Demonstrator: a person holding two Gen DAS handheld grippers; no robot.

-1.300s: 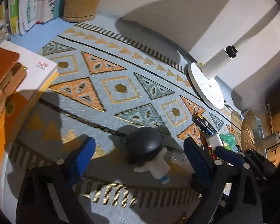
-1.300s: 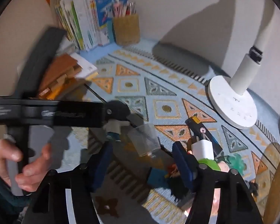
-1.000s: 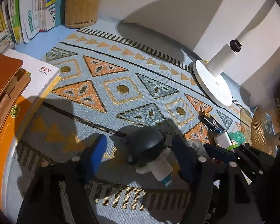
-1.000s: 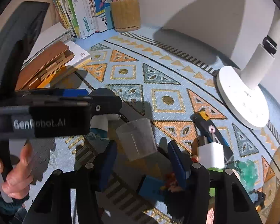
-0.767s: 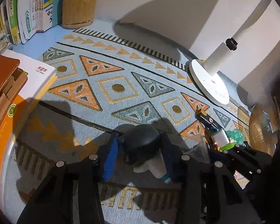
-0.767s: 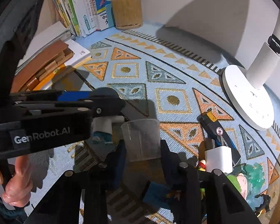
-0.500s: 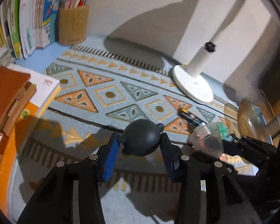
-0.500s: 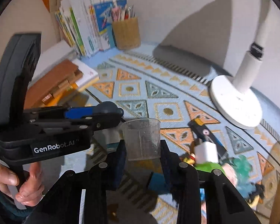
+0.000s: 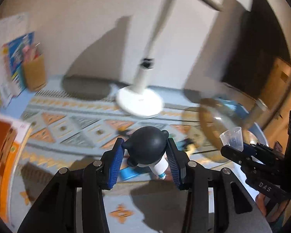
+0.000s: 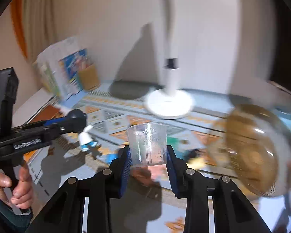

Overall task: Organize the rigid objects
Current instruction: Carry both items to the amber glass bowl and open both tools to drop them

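My left gripper (image 9: 145,153) is shut on a toy figure (image 9: 146,148) with a round black head and a white body, held in the air above the patterned mat (image 9: 75,118). The figure also shows in the right wrist view (image 10: 83,132), at the left. My right gripper (image 10: 147,155) is shut on a clear plastic measuring cup (image 10: 147,144), upright and lifted off the mat. The cup shows in the left wrist view (image 9: 231,138), at the right. Small toys left on the mat are blurred.
A white desk lamp (image 9: 139,99) stands on the mat's far side. A round wicker basket (image 10: 250,147) sits at the right. Books and a woven pen holder (image 9: 34,73) stand at the far left, with a brown and orange book stack (image 9: 0,149) nearer.
Both grippers closed, the left on the figure and the right on the cup, then lifted them off the mat and swung right toward the basket.
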